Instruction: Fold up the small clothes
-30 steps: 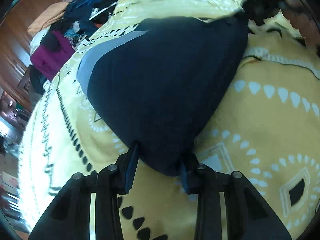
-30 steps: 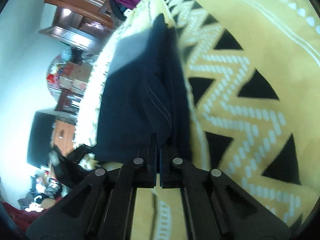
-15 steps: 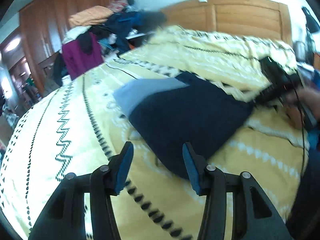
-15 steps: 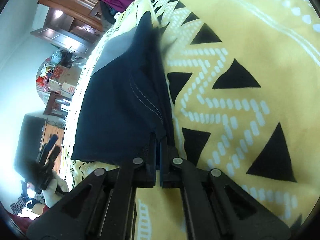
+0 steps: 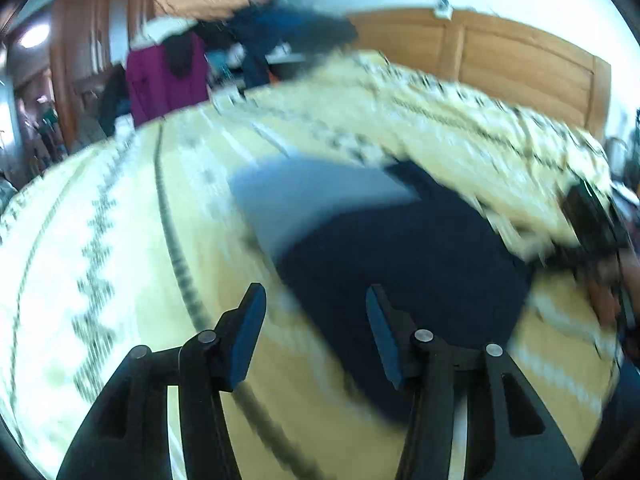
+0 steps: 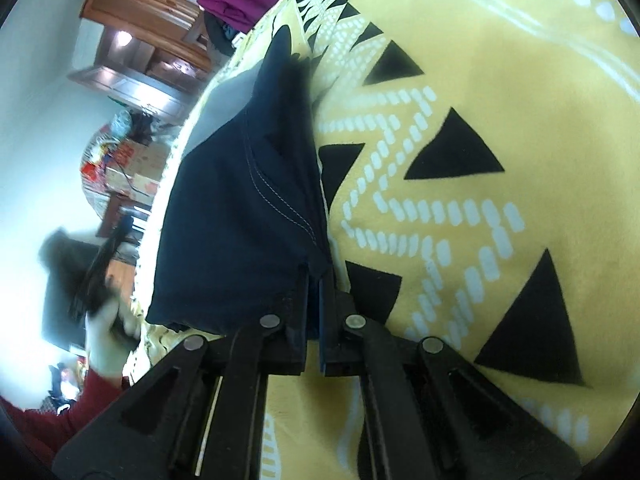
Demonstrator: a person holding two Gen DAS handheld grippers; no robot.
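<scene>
A small dark navy garment [image 5: 408, 256] with a grey band [image 5: 312, 192] lies folded on the yellow patterned bedspread [image 5: 120, 240]. My left gripper [image 5: 316, 312] is open above the bed, off the garment's near left edge, with nothing between its fingers; this view is blurred. In the right wrist view my right gripper [image 6: 314, 280] is shut on a corner of the navy garment [image 6: 240, 216], which stretches away from the jaws with a stitched seam showing. The left gripper [image 6: 100, 264] shows there, blurred, at the far left.
A pile of clothes [image 5: 224, 40] and a magenta garment [image 5: 168, 80] sit beyond the bed's far left corner. A wooden headboard [image 5: 500, 56] runs behind the bed. Wooden wardrobes [image 6: 140, 8] and cluttered boxes [image 6: 120, 156] stand past the bed's edge. A red sleeve [image 6: 52, 412] is at the lower left.
My left gripper has let go of the garment's edge, opened wide, and lifted up and back from it. The right gripper has stayed shut on its corner.
</scene>
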